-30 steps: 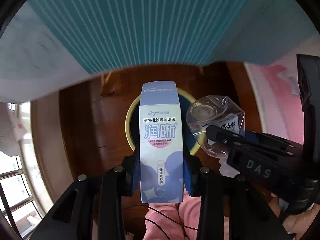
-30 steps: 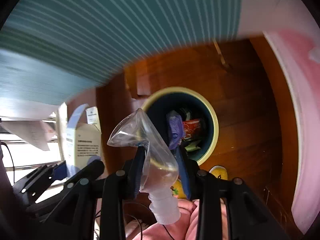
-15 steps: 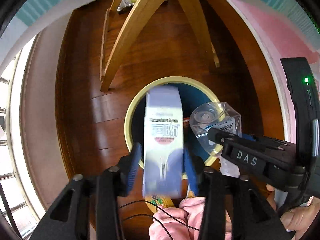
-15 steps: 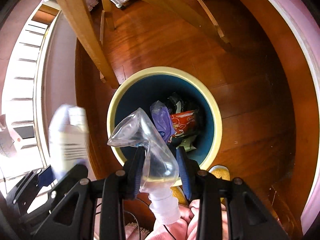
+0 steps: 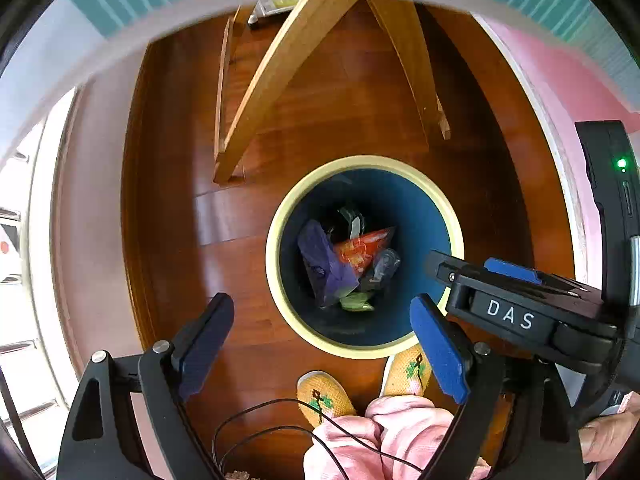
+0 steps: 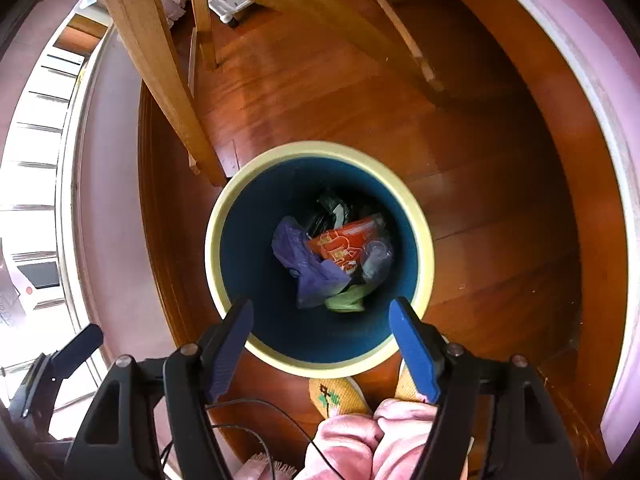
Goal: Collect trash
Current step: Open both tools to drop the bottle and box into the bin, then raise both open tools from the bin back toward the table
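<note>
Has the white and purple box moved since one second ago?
Yes. It left the now open left gripper, whose fingers have just been opening, and dropped toward the bin; it is no longer visible.

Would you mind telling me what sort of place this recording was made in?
Most likely a room in a home: a polished wooden floor, wooden furniture legs and a small round waste bin with wrappers inside.

A glossy, polished wooden floor (image 6: 480,200) is seen under pale matt wooden legs (image 6: 160,80). The smooth plastic bin (image 6: 320,150) holds crinkled glossy wrappers (image 6: 344,248) and thin purple plastic film (image 6: 312,272). Soft pink cloth (image 5: 400,432) is visible below.
</note>
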A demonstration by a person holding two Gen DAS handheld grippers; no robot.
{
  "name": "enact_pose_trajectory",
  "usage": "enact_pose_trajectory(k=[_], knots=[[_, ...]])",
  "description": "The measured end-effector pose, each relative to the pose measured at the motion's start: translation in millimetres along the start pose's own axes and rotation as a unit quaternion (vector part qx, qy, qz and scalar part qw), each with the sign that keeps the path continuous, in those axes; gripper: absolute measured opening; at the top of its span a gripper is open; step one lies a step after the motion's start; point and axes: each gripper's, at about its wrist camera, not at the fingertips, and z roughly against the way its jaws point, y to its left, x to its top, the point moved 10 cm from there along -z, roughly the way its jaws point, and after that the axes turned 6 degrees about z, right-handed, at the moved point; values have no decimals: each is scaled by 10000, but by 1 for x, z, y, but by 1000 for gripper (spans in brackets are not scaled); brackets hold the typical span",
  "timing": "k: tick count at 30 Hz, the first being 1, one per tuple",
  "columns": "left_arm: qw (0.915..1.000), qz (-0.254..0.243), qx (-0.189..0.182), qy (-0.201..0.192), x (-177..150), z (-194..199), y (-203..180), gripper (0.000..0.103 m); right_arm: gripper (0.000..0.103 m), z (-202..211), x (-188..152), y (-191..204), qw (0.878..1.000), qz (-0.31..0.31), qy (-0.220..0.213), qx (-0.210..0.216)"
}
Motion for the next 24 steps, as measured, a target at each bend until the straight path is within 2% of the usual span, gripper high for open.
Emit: enact_pose_trajectory(k=[9, 13, 21, 24], knots=[[9995, -89, 65, -294, 2, 45, 3, 88, 72, 34, 0, 3, 9995, 32, -244, -174], [9993, 55, 67, -365, 5, 71, 6, 88, 72, 57, -5, 5, 9991, 94, -300, -275], [9971, 413, 186, -617, 6, 144, 16, 88, 72, 108, -19, 11, 9992, 112, -335, -175], [9967, 514, 214, -599, 2, 167, 18, 88, 72, 133, -26, 14, 9991, 169, -377, -137]])
